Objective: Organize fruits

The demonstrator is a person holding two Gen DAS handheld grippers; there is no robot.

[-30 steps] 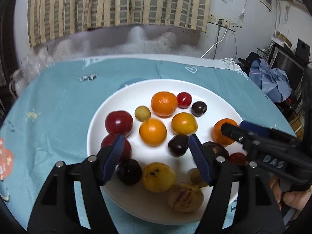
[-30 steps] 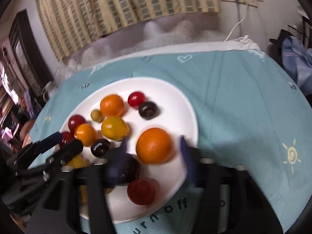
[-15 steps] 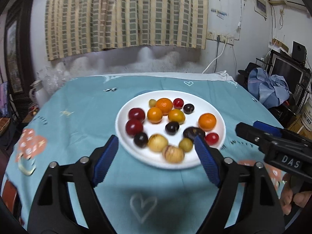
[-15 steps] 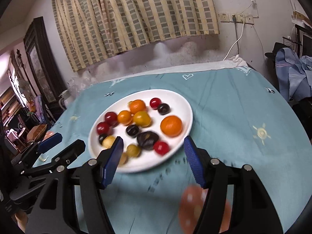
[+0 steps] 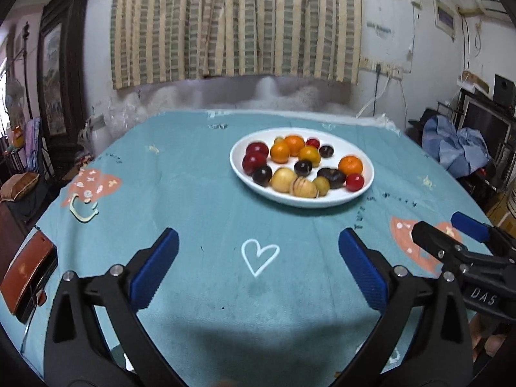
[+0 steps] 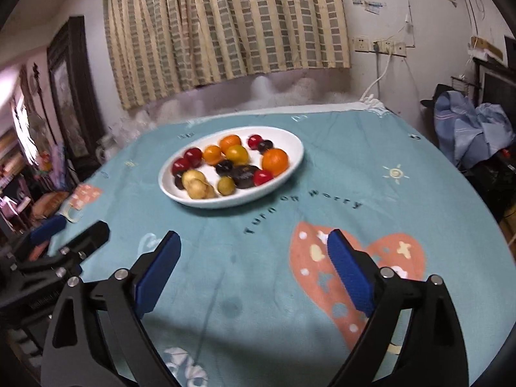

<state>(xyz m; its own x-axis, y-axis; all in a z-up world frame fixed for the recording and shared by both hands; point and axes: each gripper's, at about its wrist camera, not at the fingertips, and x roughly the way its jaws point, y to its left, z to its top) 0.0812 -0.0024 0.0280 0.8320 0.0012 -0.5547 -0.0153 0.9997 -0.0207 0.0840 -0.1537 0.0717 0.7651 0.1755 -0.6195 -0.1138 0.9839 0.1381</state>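
A white oval plate (image 5: 368, 183) (image 6: 292, 161) stands on the teal tablecloth and carries several small fruits: oranges (image 5: 350, 165) (image 6: 274, 161), red plums (image 5: 254, 163), dark plums (image 5: 303, 167) and yellow ones (image 5: 283, 179). My left gripper (image 5: 258, 243) hovers well short of the plate, its jaws still opening, with only cloth between them. My right gripper (image 6: 253, 242) is likewise back from the plate, jaws opening and empty. Each gripper shows at the edge of the other's view: the right gripper (image 5: 451, 232) at the right, the left gripper (image 6: 74, 225) at the left.
The round table's teal cloth (image 5: 193, 193) has printed hearts and mushrooms. A brown chair seat (image 5: 25, 271) sits at the near left edge. Blue clothes (image 6: 467, 132) are heaped on furniture to the right. A curtained wall lies behind the table.
Both grippers have pulled back from over the plate toward the near side of the table, and both have opened wider. The fruits stay on the plate.
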